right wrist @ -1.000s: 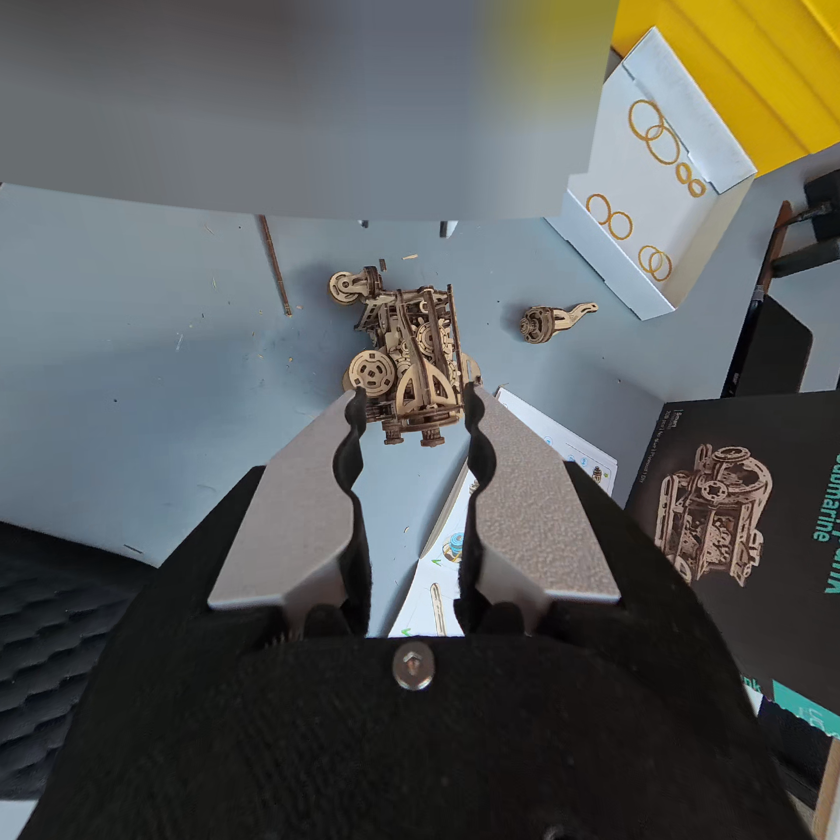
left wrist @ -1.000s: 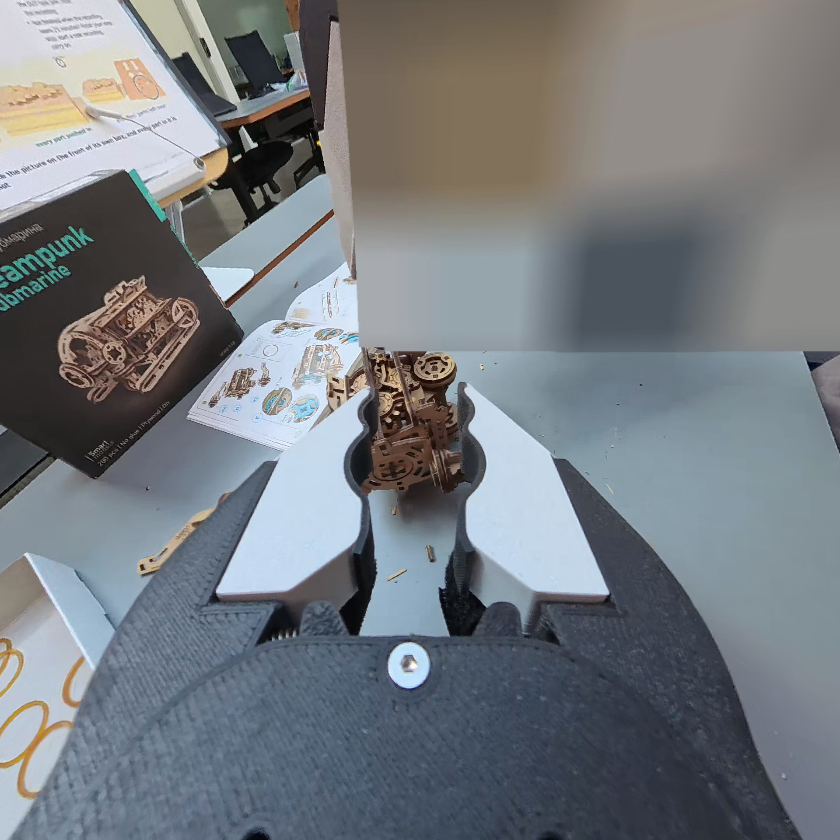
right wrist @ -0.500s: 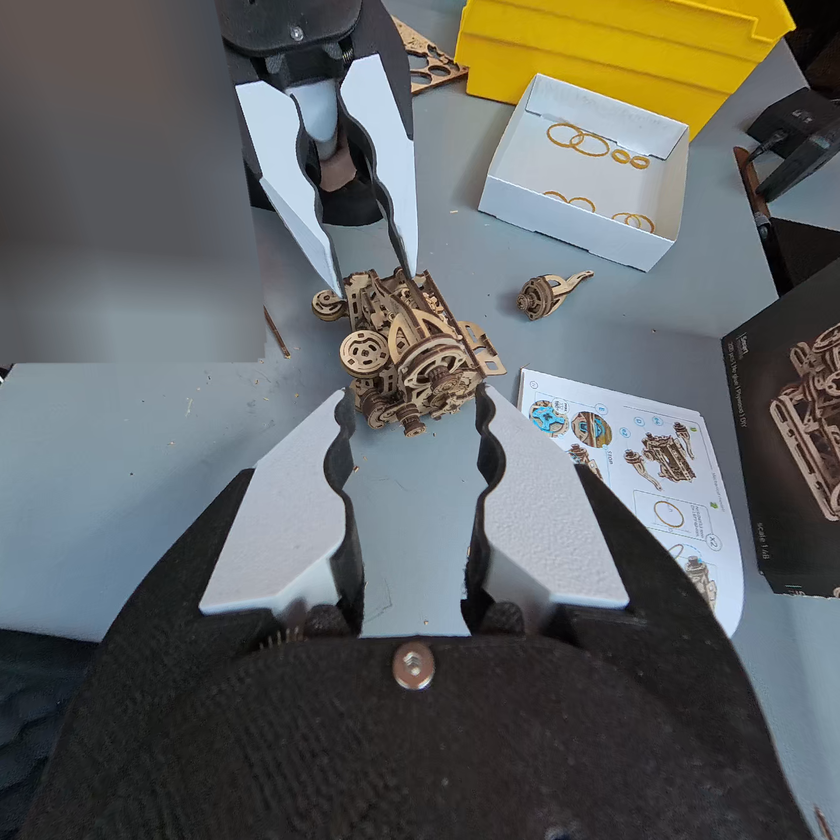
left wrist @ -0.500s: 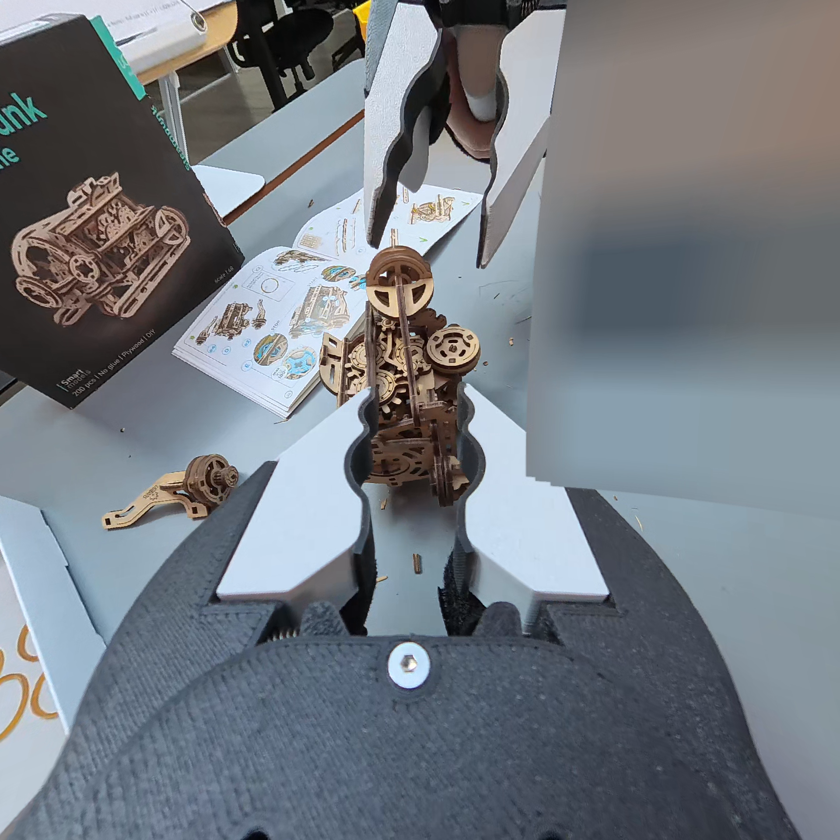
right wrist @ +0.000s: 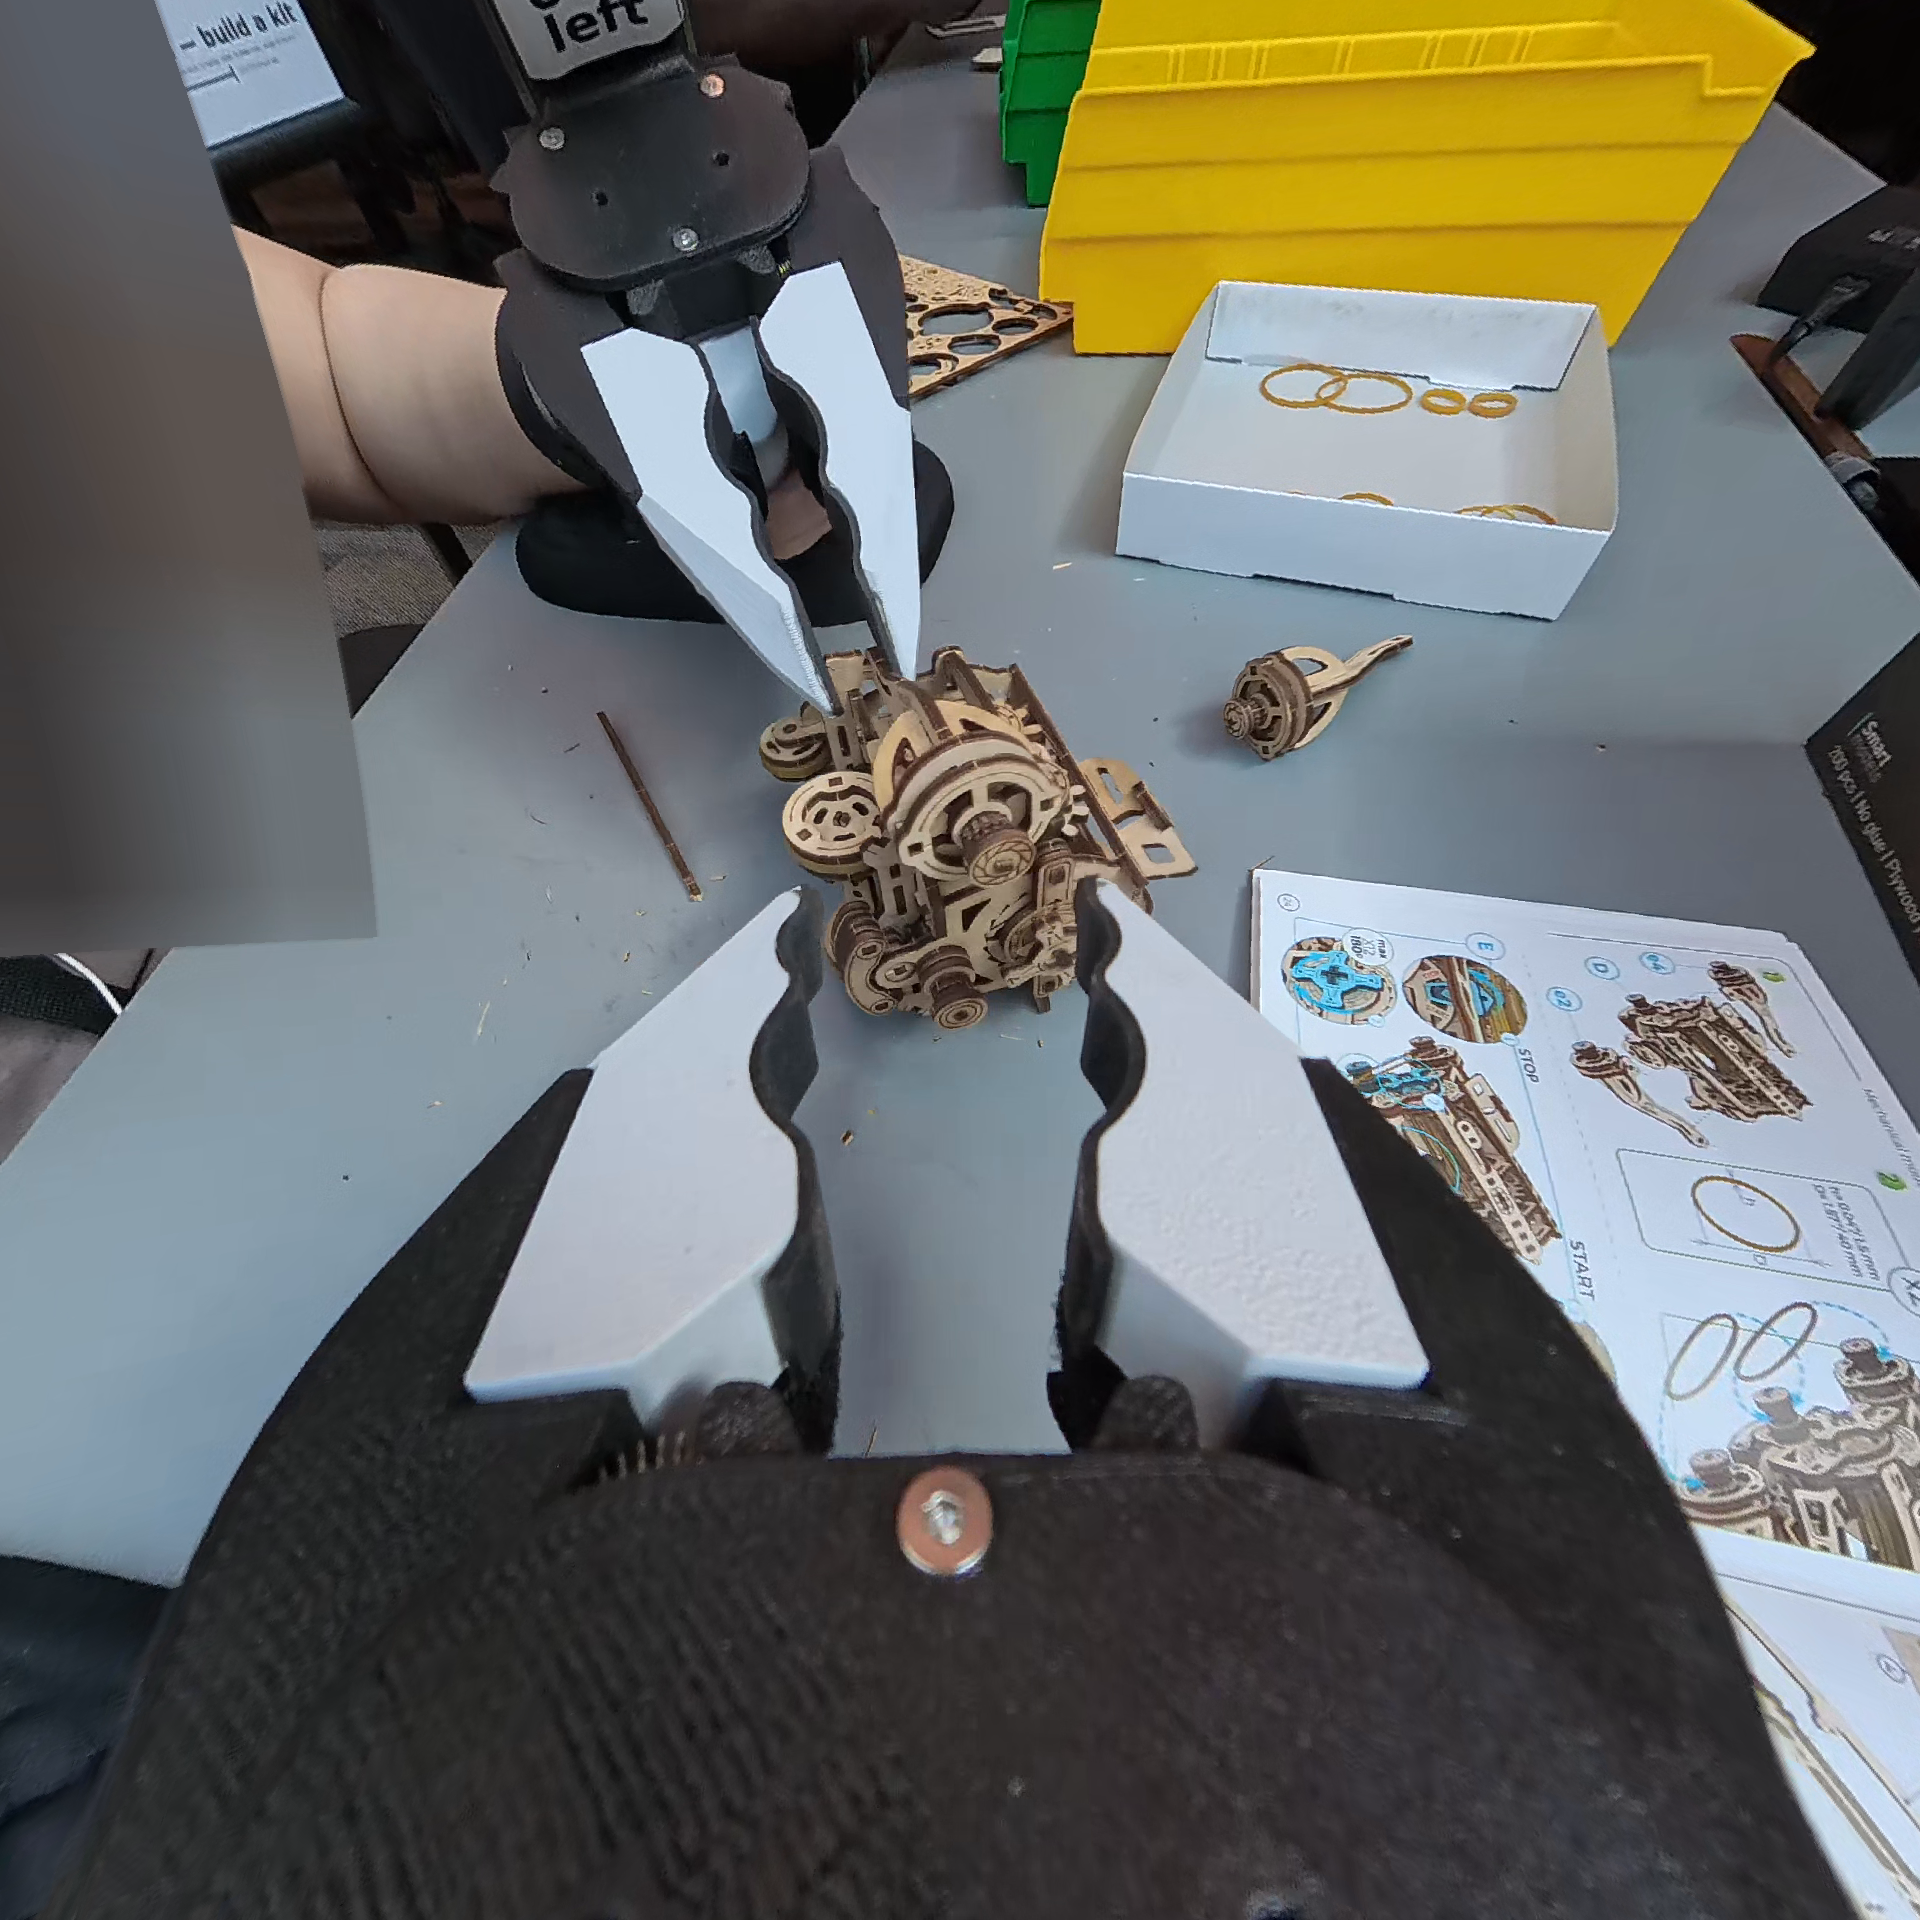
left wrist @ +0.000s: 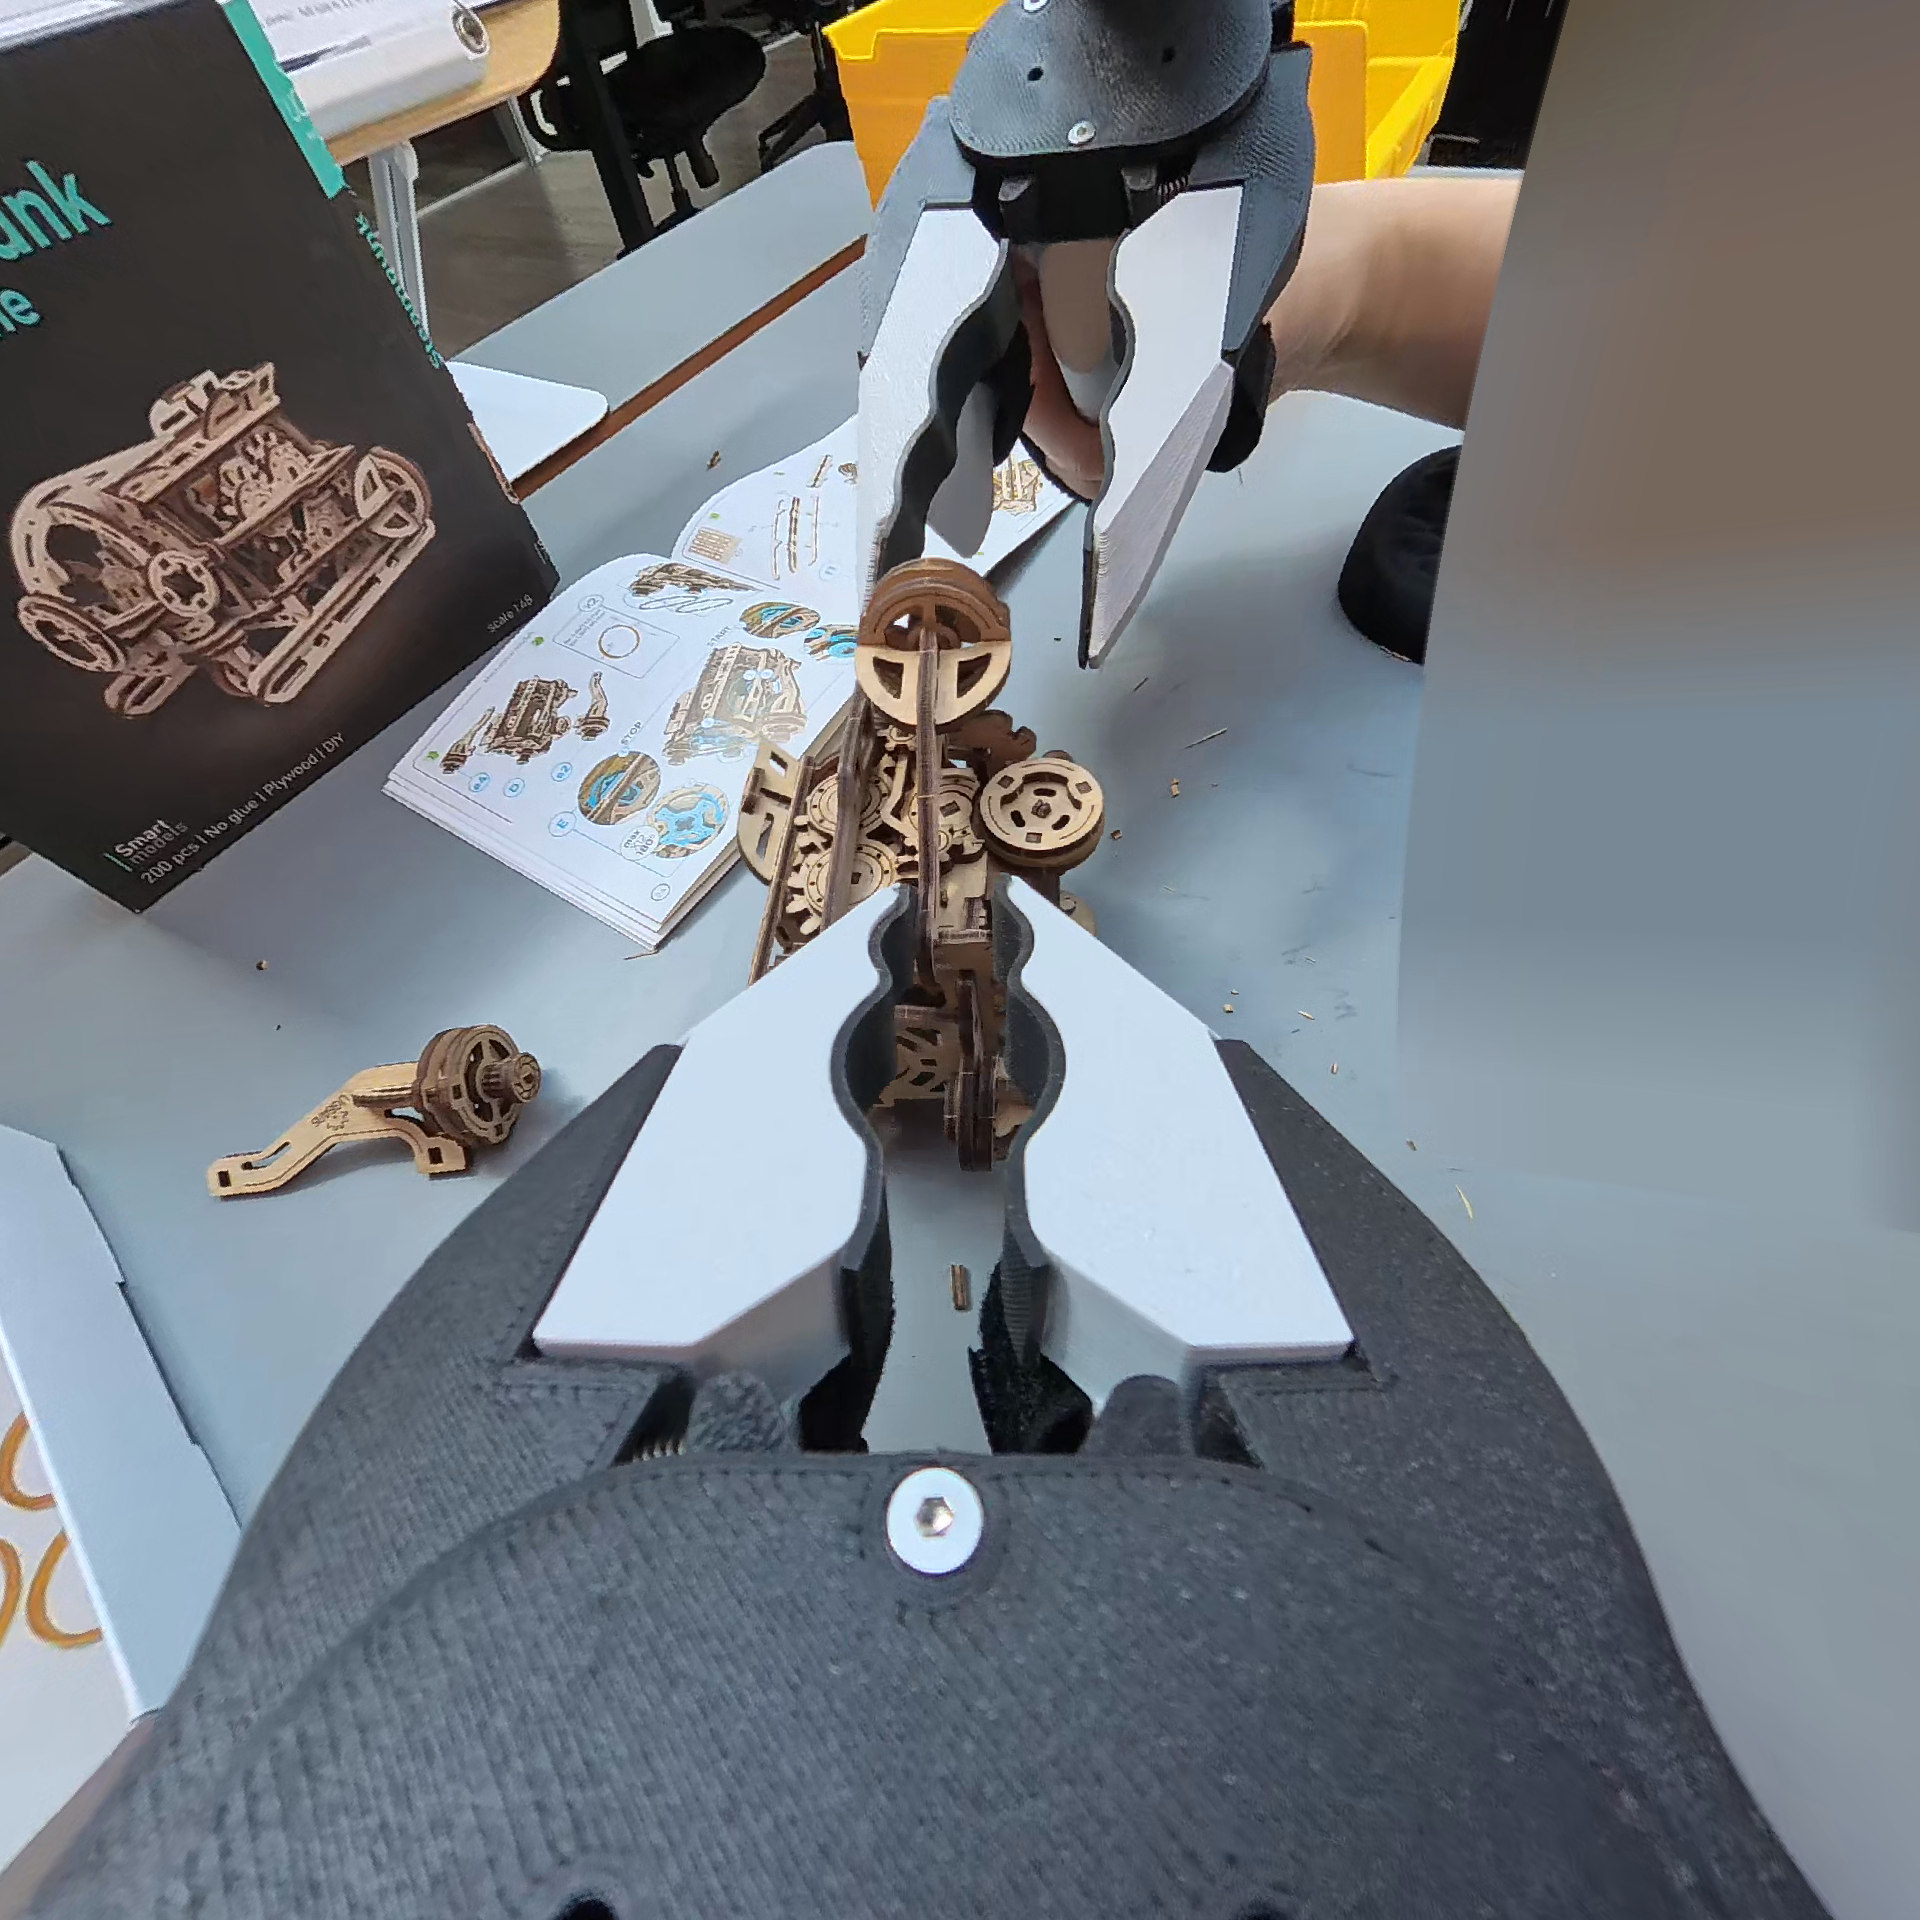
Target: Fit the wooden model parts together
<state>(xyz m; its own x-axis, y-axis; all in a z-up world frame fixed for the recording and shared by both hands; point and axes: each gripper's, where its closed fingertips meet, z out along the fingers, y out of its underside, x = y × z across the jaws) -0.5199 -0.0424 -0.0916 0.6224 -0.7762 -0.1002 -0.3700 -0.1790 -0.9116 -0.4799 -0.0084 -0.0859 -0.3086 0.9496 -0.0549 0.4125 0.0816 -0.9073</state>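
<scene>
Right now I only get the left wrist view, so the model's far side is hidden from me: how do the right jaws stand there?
Observer: The right gripper is open; the wooden model's near end shows between its tips.
Operator: Anything loose nearby that I miss?
Observer: A thin wooden stick lies on the table, apart from the model, on the side away from the booklet.
Operator: And behind the left gripper?
Observer: A punched-out wooden sheet lies beside the yellow bin.
</scene>
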